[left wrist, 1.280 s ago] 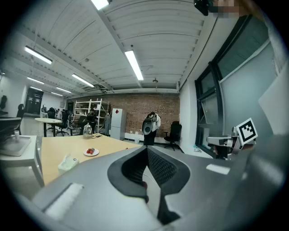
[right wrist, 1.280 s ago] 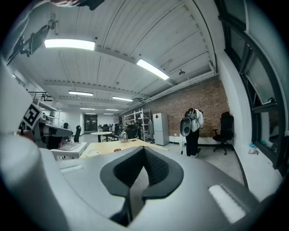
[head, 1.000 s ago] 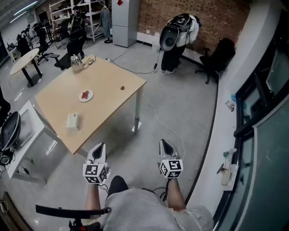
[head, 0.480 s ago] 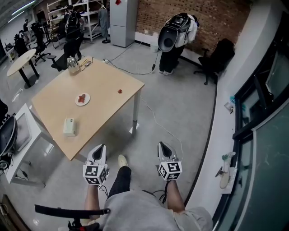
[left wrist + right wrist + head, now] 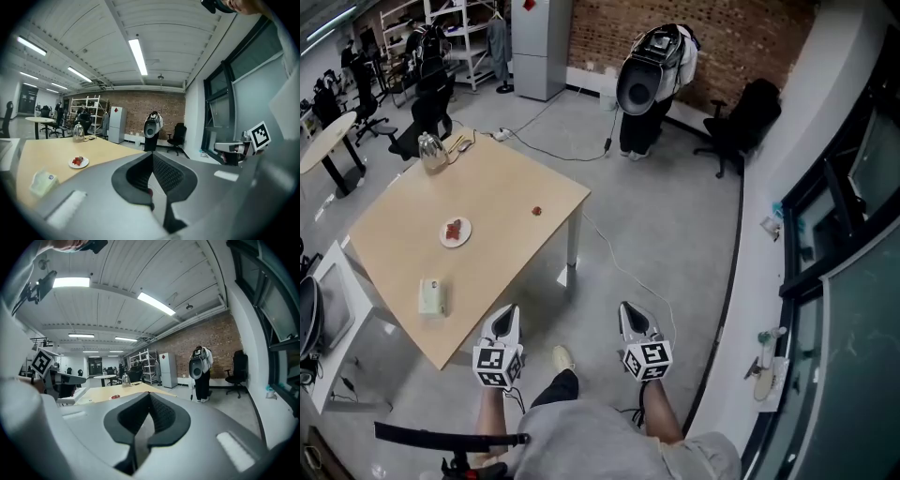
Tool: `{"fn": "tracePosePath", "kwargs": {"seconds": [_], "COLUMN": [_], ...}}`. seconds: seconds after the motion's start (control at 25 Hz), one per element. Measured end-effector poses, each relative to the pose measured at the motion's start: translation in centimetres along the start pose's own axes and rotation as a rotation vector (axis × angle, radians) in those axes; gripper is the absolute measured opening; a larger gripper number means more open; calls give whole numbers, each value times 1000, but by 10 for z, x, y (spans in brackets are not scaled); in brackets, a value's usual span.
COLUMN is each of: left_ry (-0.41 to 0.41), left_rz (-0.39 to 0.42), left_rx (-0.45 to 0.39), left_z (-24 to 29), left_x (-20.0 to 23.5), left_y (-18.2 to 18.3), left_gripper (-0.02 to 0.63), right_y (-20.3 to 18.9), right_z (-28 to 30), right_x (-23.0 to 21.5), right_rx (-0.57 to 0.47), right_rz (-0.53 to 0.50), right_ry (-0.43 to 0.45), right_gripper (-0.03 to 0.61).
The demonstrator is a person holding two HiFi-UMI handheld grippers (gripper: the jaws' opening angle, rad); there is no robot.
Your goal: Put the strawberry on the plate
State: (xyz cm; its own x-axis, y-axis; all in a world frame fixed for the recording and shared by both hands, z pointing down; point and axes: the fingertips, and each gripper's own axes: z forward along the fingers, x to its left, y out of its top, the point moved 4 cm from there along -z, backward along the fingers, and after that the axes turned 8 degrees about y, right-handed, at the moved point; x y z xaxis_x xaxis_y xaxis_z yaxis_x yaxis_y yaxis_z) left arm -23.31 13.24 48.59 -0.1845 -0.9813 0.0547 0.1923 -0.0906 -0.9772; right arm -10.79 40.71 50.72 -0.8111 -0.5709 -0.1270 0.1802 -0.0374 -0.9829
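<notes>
By the table's (image 5: 497,187) right corner lies the strawberry (image 5: 537,211), off the plate (image 5: 456,232). Left gripper (image 5: 506,314) and right gripper (image 5: 630,311), out of reach, have jaws pressed together.

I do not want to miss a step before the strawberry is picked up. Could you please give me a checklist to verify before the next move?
1. Strawberry lies free on the table, nothing on it: ok.
2. Room on the plate: something red already lies on it, so cannot tell.
3. Left gripper empty: ok, jaws together with nothing held.
4. Right gripper empty: ok, jaws together with nothing held.
5. Jaws open for a grasp: not ok, both are shut.
6. Strawberry within reach: not ok, both grippers are over the floor, off the table's near corner. The box lies to the side, not in the way.
</notes>
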Motion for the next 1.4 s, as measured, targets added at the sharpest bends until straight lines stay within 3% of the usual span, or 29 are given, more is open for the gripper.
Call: {"fn": "tracePosePath", "kwargs": {"seconds": [0.24,0.56,1.04,1.4], "left_ry": [-37,-22,108,239], "left_rz": [-23,2,-49,-92], "left_rx": [-32,-24,-21,-21], "left_z": [74,133,166,227], "left_x": [7,32,72,99], "left_y": [33,35,48,58], "left_gripper": [20,20,20,20], "right_y": [26,42,54,61], "right_z": [61,125,210,316], "right_x": [-36,-60,-74,-99], "right_rx": [-10,-22,17,72], "right_rz": [-17,-25,-37,-83], "right_ry": [0,18,138,315], "right_gripper": [6,6,6,6]}}
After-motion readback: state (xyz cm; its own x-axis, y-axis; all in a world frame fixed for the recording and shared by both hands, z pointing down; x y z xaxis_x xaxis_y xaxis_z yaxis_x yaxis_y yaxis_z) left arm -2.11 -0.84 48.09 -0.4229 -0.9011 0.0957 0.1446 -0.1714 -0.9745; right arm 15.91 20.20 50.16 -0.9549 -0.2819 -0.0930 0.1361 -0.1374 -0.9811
